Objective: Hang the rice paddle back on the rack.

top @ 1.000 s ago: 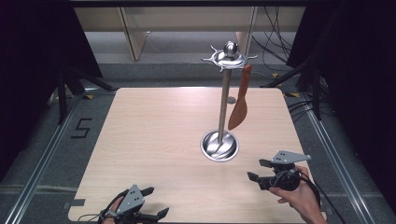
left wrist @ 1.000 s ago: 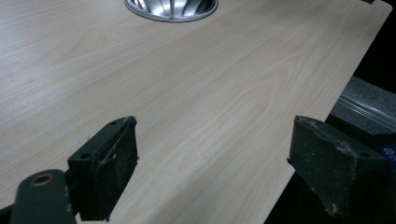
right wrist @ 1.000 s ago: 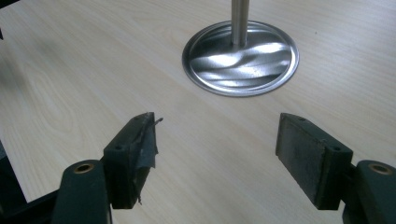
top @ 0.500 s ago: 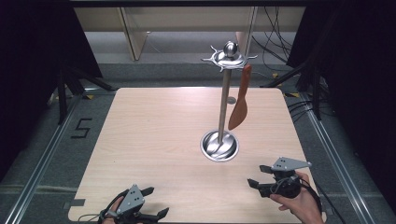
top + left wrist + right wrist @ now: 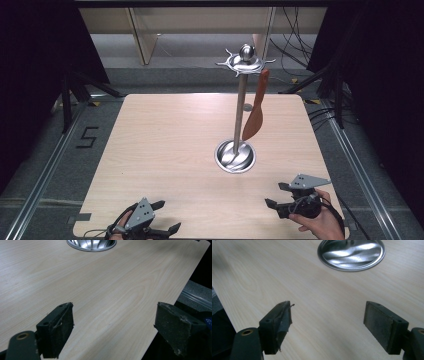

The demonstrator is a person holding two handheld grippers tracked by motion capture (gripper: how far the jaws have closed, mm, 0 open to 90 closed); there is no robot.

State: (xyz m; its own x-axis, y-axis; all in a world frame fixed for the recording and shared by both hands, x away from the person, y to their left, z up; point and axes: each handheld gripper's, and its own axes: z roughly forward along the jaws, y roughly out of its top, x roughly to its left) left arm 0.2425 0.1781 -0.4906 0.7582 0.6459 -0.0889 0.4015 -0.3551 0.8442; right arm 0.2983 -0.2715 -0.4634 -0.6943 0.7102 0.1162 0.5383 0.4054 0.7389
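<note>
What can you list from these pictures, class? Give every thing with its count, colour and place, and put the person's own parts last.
Table: one, pale wood, centre of the high view.
Utensil stand: one, shiny metal, upright pole on a round base right of the table's centre, with a hooked crown on top.
Spatula: one, orange-red, hanging from the crown on the stand's right, blade down, clear of the table.
Marking 5: one, black, on the grey floor left of the table.
Left gripper: one, black jaws, near left edge of the table, wide open, nothing between them.
Right gripper: one, black jaws, near right edge, jaws just opened wider, nothing between them.
Right hand: one, holding that gripper.
</note>
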